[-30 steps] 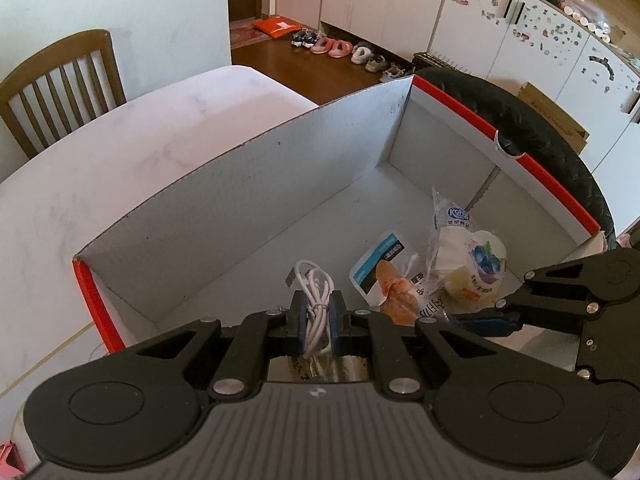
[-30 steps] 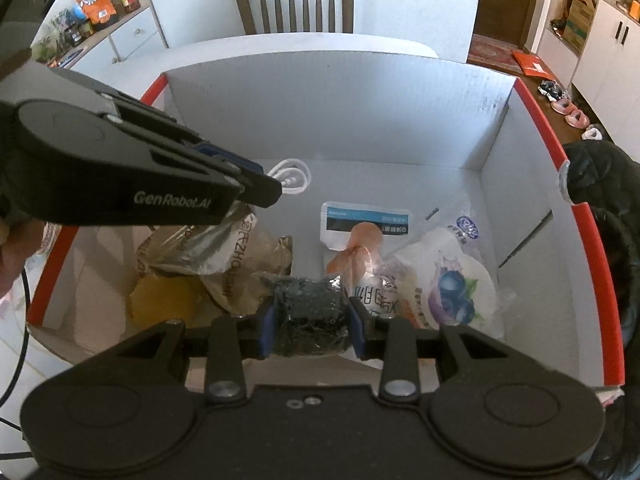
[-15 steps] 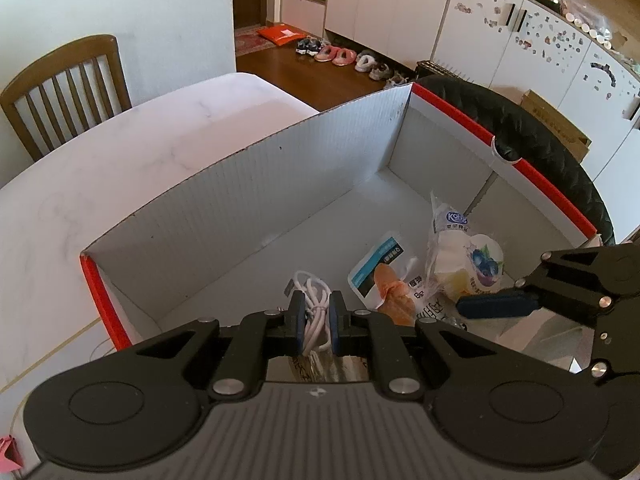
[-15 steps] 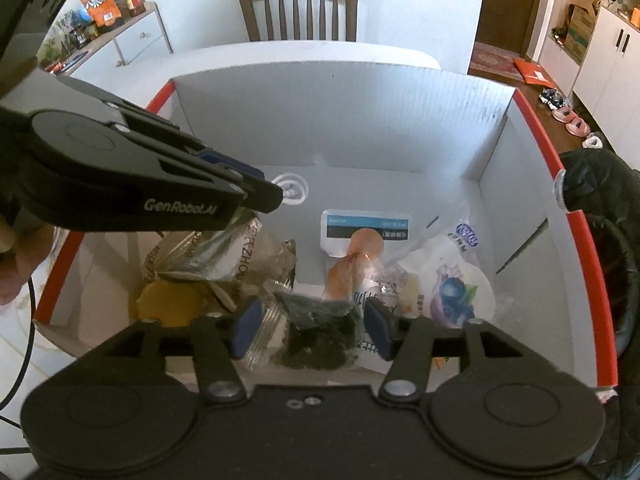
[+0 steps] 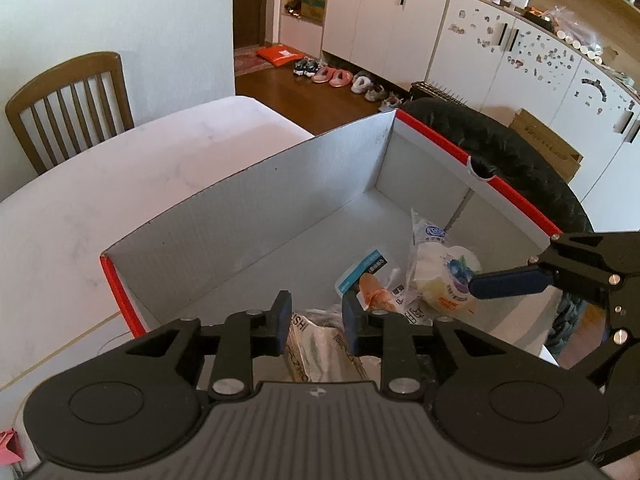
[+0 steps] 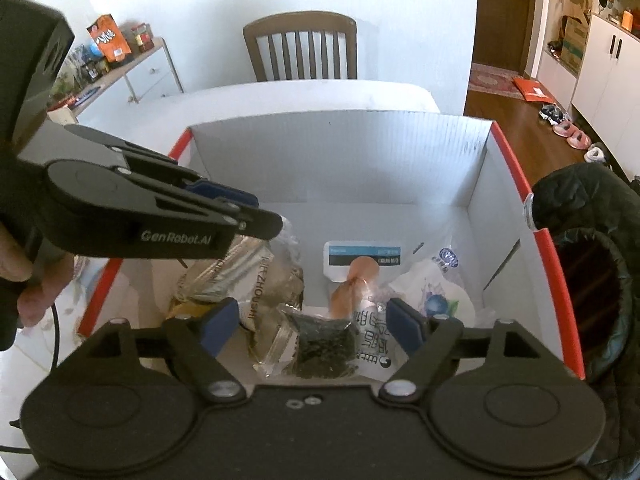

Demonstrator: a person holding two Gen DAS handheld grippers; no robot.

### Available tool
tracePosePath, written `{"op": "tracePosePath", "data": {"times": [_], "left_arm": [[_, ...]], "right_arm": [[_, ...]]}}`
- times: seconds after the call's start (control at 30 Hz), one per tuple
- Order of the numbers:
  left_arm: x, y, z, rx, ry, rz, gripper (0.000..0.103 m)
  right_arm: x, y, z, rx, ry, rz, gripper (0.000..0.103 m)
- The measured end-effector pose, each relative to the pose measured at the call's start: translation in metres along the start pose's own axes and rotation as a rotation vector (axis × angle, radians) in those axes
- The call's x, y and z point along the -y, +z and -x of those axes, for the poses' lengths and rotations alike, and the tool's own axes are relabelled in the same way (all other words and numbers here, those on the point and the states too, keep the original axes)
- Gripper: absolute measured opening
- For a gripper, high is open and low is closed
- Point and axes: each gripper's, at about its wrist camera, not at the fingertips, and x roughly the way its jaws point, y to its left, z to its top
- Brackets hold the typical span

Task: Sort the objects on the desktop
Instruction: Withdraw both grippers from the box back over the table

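A white cardboard box with red rims [image 5: 248,216] [image 6: 340,160] stands on the table. In it lie a dark green snack packet [image 6: 324,344], a silver-brown bag [image 6: 244,276] [image 5: 320,344], a sausage pack [image 6: 356,272] [image 5: 372,288] and a blueberry pouch [image 6: 436,300] [image 5: 448,276]. My left gripper [image 5: 316,314] is open and empty above the silver bag. My right gripper [image 6: 312,322] is open wide above the green packet, which lies loose below. The white cable is not visible.
A wooden chair [image 5: 68,100] [image 6: 300,48] stands behind the white table [image 5: 100,184]. A black jacket [image 5: 500,160] [image 6: 592,240] lies against the box's right side. A sideboard with snacks [image 6: 116,64] stands at the left.
My left gripper opened and let go of the white cable, then rose. My right gripper opened wide and released the green packet into the box.
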Motion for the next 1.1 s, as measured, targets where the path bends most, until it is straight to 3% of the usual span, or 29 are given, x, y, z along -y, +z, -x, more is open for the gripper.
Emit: {"op": "tracePosePath", "data": {"times": [0.33,0.4,0.43,0.47,0.97,1.1], "left_arm": [[0.006,-0.006,0.019,0.030,-0.019,-0.014,0.028],[0.005,-0.008,0.024,0.038,-0.031,-0.008,0.045],[0.005,-0.008,0.027,0.045,-0.037,-0.007,0.068],[0.005,-0.010,0.031,0.060,-0.040,-0.008,0.073],[-0.010,-0.029,0.085,0.164,-0.071,0.042,0.073],[-0.019,-0.042,0.099,0.195,-0.051,0.029,0.083]], "right_arm": [[-0.008,0.000,0.019,0.059,-0.005,0.000,0.090],[-0.010,-0.001,0.024,0.073,-0.006,0.002,0.091],[-0.010,-0.002,0.026,0.078,-0.007,-0.002,0.091],[-0.011,-0.003,0.029,0.084,-0.005,-0.005,0.092],[-0.038,-0.011,0.057,0.157,-0.020,-0.014,0.096],[-0.054,-0.014,0.059,0.168,-0.013,-0.021,0.099]]}}
